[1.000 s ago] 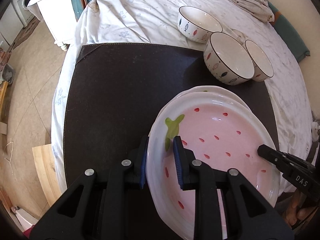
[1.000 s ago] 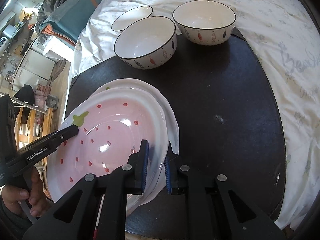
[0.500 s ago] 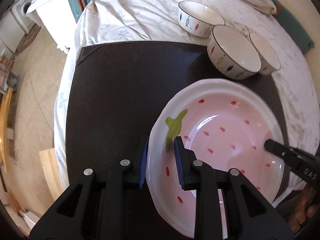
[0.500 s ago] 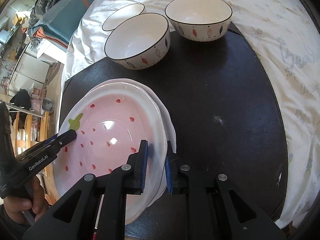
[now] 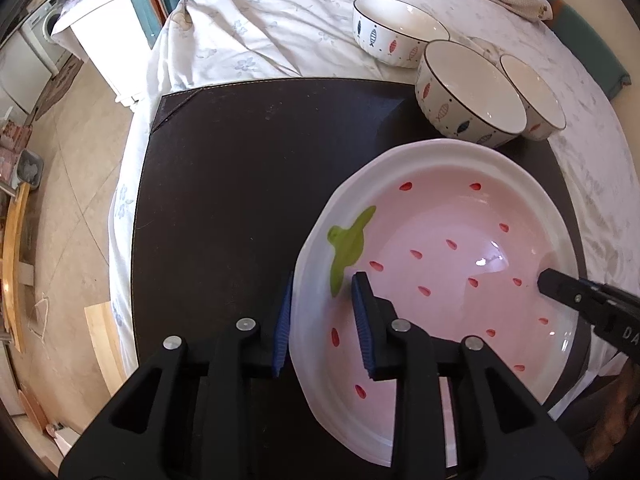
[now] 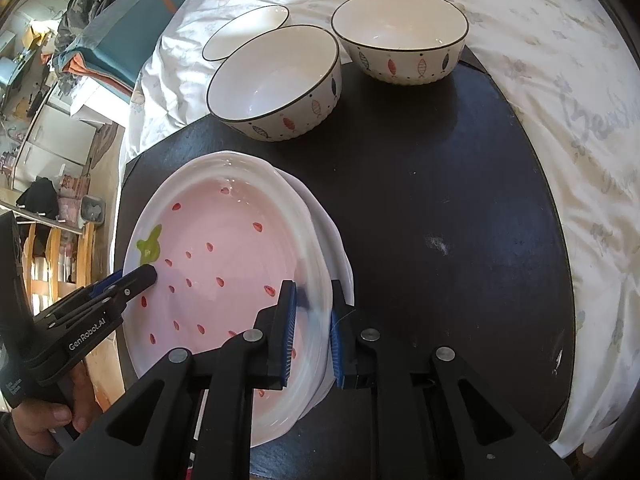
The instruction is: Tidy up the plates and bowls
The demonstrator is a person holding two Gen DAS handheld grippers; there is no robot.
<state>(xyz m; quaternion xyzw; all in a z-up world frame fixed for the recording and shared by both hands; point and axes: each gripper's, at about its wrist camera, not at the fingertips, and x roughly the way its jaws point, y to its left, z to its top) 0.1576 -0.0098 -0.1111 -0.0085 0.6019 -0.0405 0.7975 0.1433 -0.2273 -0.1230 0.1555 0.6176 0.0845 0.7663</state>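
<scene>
A pink strawberry plate (image 5: 448, 248) (image 6: 232, 256) sits on a second white plate (image 6: 336, 248) on the dark mat (image 5: 240, 184). My left gripper (image 5: 322, 322) is shut on the pink plate's left rim; it shows from the right wrist view (image 6: 132, 280). My right gripper (image 6: 312, 332) is shut on the pink plate's right rim, with the lower plate's edge beside its outer finger; its tip shows in the left wrist view (image 5: 560, 284). Three white fish-pattern bowls stand beyond: one (image 5: 468, 92) (image 6: 280, 80) on the mat, one (image 5: 396, 28) (image 6: 400, 36) at its edge, one (image 5: 532, 96) (image 6: 244, 32) on the bedsheet.
The mat (image 6: 440, 200) lies on a bed with a white floral sheet (image 5: 280, 20). Folded teal fabric (image 6: 132, 32) lies at the bed's far side. The floor and a white cabinet (image 5: 104, 40) are off the left edge. Wooden chairs (image 6: 52, 248) stand below.
The pink plate has shifted over the lower plate, which the left wrist view no longer shows. Both grippers stayed clamped on its rim and moved with it.
</scene>
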